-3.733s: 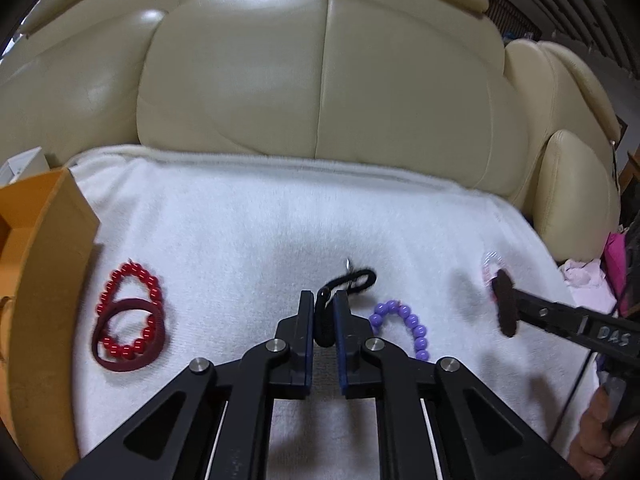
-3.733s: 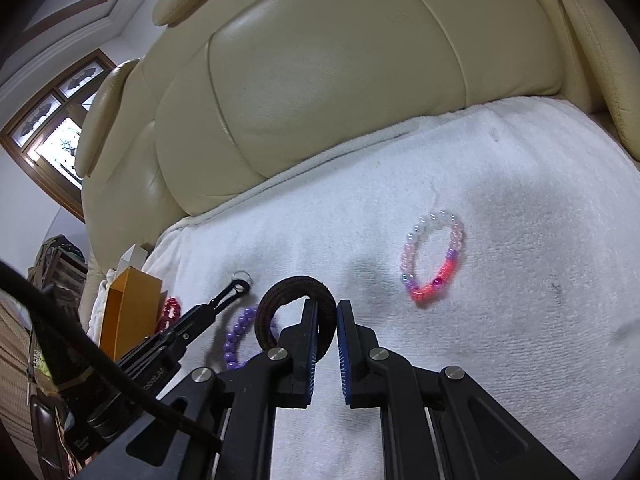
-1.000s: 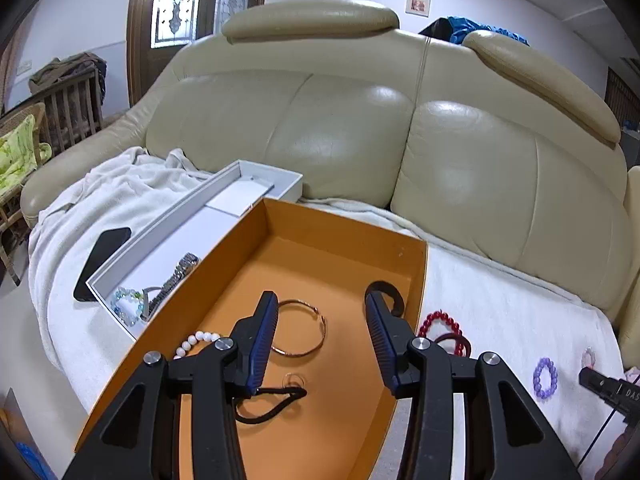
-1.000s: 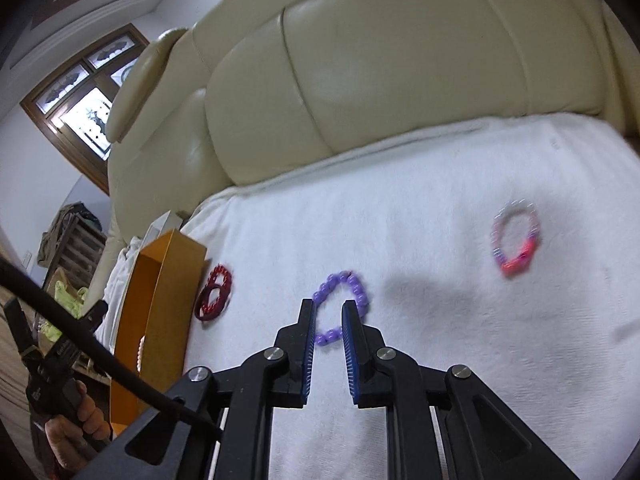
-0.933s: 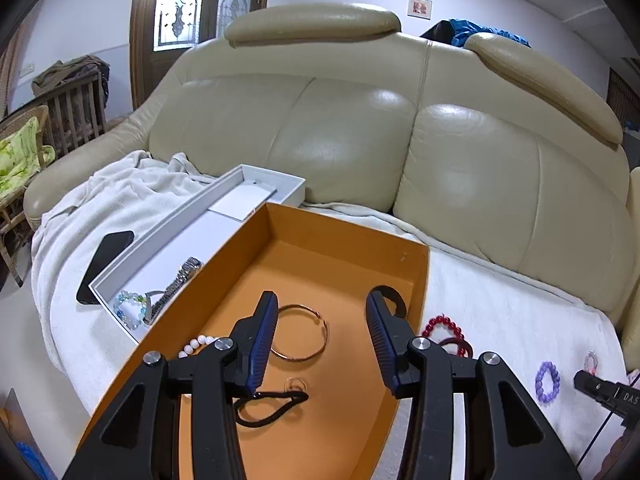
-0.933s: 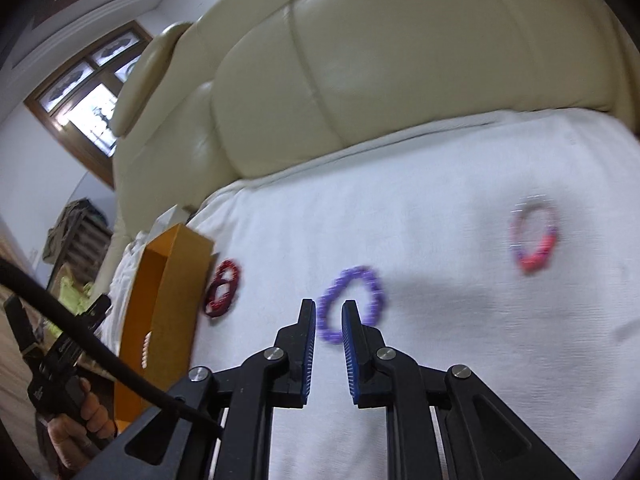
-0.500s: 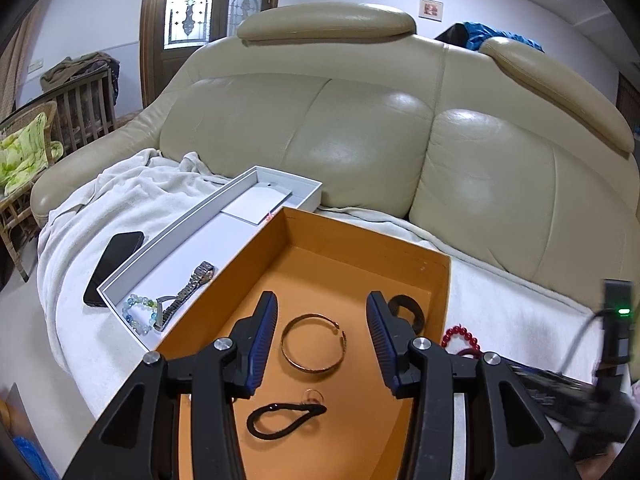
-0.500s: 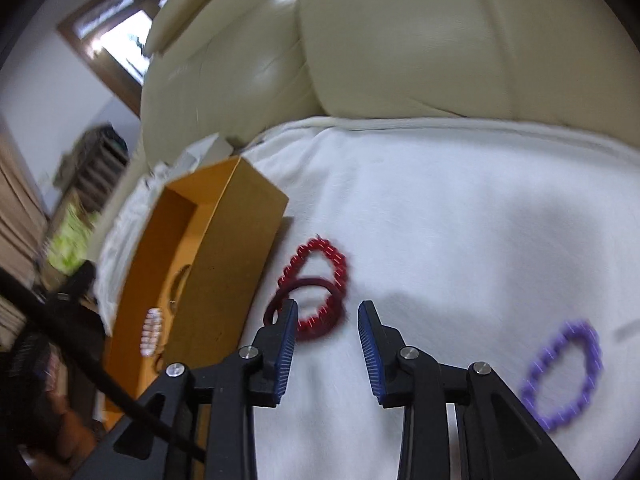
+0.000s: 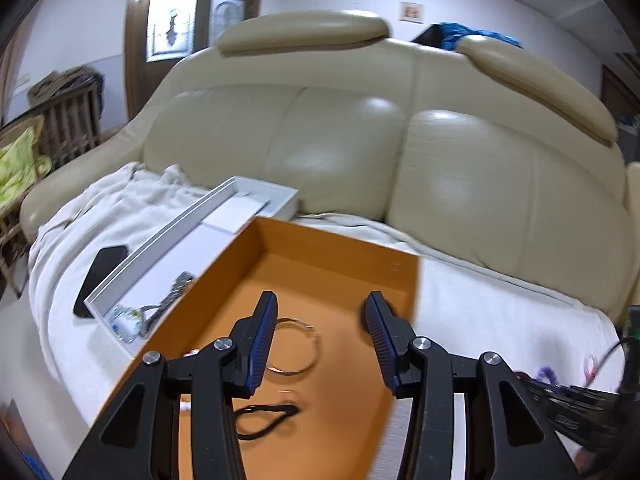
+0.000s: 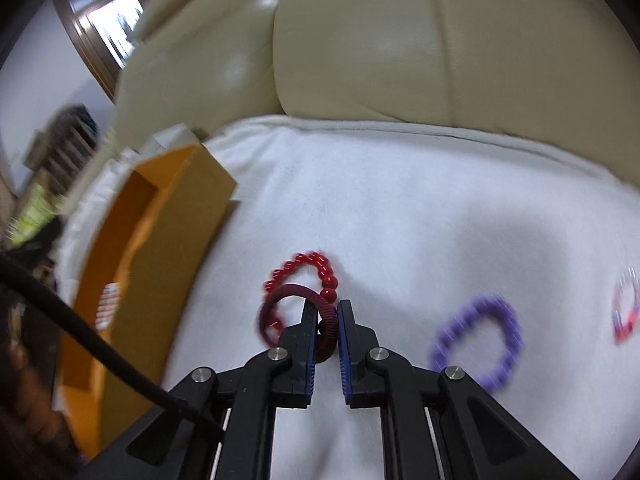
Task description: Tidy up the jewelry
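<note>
My right gripper (image 10: 325, 316) is shut on the dark red band bracelet (image 10: 288, 292), which lies against a red bead bracelet (image 10: 316, 260) on the white towel. A purple bead bracelet (image 10: 480, 340) and a pink-and-clear bead bracelet (image 10: 624, 312) lie further right. The orange box (image 10: 160, 240) stands to the left. In the left wrist view my left gripper (image 9: 322, 312) hangs open above the orange box (image 9: 332, 256), nothing between its fingers. Inside the box lie a thin metal bangle (image 9: 296, 348) and a black cord loop (image 9: 260, 420).
A white tray (image 9: 180, 232) with a watch and a bead bracelet sits left of the orange box, and a black phone (image 9: 100, 272) lies beyond it on the towel. The cream sofa back (image 9: 340, 140) rises behind. A black cable (image 10: 80, 340) crosses the lower left.
My right gripper swung left from the purple bracelet to the red ones, opened, then shut on the dark red band. The left gripper stayed open over the box.
</note>
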`<act>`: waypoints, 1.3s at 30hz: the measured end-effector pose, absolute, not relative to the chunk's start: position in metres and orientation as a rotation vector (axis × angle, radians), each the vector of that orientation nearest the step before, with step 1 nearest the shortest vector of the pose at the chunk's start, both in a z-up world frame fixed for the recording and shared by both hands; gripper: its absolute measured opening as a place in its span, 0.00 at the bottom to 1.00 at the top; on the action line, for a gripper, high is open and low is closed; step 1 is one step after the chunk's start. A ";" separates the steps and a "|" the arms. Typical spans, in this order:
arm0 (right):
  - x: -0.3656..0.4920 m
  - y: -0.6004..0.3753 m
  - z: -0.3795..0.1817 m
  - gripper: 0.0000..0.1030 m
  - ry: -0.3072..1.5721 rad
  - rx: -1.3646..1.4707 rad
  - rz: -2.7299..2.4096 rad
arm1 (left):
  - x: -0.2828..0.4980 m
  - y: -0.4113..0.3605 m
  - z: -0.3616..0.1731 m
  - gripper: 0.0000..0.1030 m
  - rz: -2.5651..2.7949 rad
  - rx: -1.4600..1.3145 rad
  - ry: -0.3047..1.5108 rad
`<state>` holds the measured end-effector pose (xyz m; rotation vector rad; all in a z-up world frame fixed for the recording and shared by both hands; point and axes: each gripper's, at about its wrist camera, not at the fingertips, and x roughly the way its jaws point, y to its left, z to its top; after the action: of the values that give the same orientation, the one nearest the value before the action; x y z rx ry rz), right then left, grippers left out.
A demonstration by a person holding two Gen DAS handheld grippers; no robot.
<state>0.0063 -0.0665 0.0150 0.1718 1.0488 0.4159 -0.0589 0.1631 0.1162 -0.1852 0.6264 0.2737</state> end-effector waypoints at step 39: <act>0.022 -0.257 -0.003 0.28 0.983 0.287 -0.177 | -0.035 -0.010 0.045 0.39 -0.354 0.105 0.876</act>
<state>0.0225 -0.2568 -0.0026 0.2868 0.9825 -0.1767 -0.0348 -0.0104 0.0454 0.1051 0.8762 -0.3541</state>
